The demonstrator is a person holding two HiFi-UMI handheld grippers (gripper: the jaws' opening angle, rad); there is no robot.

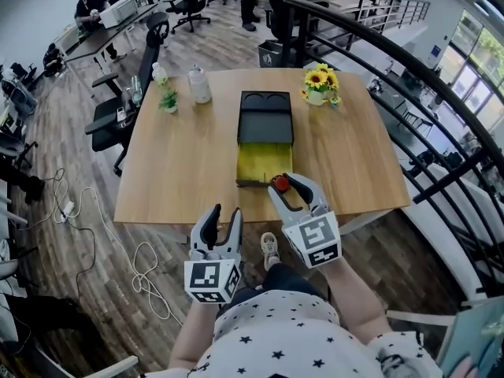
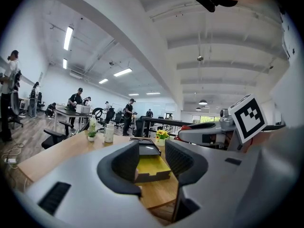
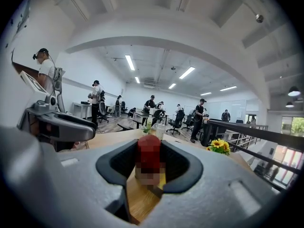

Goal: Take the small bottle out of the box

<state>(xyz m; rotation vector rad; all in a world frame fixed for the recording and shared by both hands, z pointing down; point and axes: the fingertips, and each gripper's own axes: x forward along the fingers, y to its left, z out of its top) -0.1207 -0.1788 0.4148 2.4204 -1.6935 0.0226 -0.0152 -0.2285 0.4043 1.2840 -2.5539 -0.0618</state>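
Open-plan office: long desks, swivel chairs, ceiling strip lights.

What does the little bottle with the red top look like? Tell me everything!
The small bottle has a rounded red cap and a pale body, which is partly blurred over. It stands upright in the right gripper, whose dark jaws press on both its sides. In the head view its cap shows at the near end of the box, by the open yellow tray, close to the table's near edge.

Small bottle in right gripper — at open box's near end
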